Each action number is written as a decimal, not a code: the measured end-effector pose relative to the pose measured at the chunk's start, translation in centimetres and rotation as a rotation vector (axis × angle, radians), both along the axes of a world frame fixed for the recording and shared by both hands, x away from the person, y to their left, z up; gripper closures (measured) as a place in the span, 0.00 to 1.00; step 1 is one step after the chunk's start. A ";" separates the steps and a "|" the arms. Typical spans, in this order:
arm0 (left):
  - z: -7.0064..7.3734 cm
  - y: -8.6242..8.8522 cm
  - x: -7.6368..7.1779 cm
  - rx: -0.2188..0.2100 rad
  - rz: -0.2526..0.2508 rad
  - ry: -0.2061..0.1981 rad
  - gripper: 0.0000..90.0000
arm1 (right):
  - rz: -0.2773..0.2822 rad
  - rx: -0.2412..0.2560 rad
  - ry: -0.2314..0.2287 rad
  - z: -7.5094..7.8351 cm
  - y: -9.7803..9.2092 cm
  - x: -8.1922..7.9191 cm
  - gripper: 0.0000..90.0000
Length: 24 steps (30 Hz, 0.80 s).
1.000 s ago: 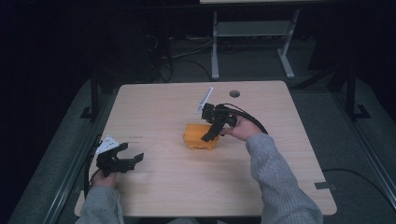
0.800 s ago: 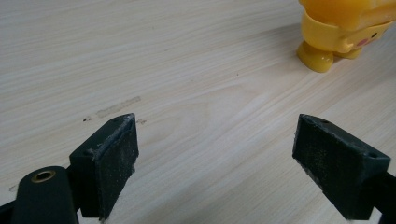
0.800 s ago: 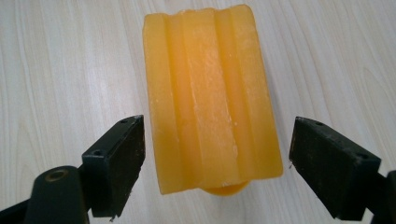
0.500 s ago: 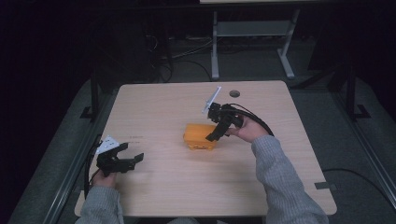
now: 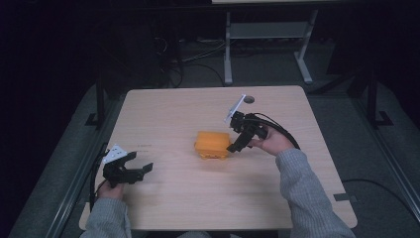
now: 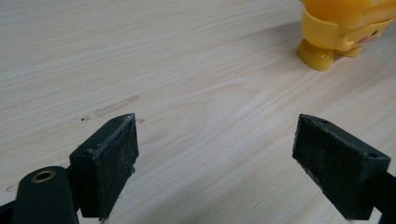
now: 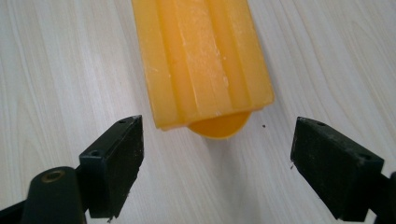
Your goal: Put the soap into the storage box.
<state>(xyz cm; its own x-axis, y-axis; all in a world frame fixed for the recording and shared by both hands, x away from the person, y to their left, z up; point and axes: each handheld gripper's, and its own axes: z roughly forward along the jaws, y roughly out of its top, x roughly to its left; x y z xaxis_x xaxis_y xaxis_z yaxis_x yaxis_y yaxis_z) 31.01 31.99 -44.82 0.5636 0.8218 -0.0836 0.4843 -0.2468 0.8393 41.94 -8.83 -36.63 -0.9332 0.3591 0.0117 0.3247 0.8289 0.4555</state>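
A light wooden desk [image 5: 173,119] stands in a dark room, seen from above. Near its middle sits an orange-yellow plastic object [image 5: 213,144], boxy from overhead. The right gripper [image 5: 235,146], held in the person's right hand [image 5: 270,142], is tilted down toward the object's right side, just beside it; whether it touches cannot be told from above. In the right gripper view, its two black jaws are spread wide, holding nothing, and the object's ridged end [image 7: 205,65] lies on the desk just ahead of the gap between them, apart from both. The left gripper [image 5: 142,169] rests near the desk's front left corner, well apart from the object. In the left gripper view, its jaws are also spread wide over bare wood, and the object [image 6: 343,32] appears far off at the upper right, showing a rounded yellow foot.
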 end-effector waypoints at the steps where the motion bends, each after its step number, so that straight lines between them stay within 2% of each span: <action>1: 0.0 0.0 0.0 0.001 -0.001 0.000 0.15 | -0.001 0.009 -0.005 0.0 -0.2 -0.1 0.19; 5: 0.0 0.0 0.0 0.002 -0.001 0.000 0.15 | -0.012 0.020 -0.005 0.0 -0.9 -0.4 0.19; 12: -0.1 0.0 0.0 0.003 -0.001 0.000 0.15 | -0.032 0.010 0.016 -0.5 -2.1 -0.6 0.19; 15: -0.1 0.0 0.0 0.006 -0.001 0.001 0.15 | -0.032 0.024 0.012 -0.4 -2.5 -0.8 0.19; 24: -0.1 0.0 0.0 0.008 -0.001 0.000 0.15 | -0.063 0.025 0.019 -0.8 -4.2 -1.4 0.19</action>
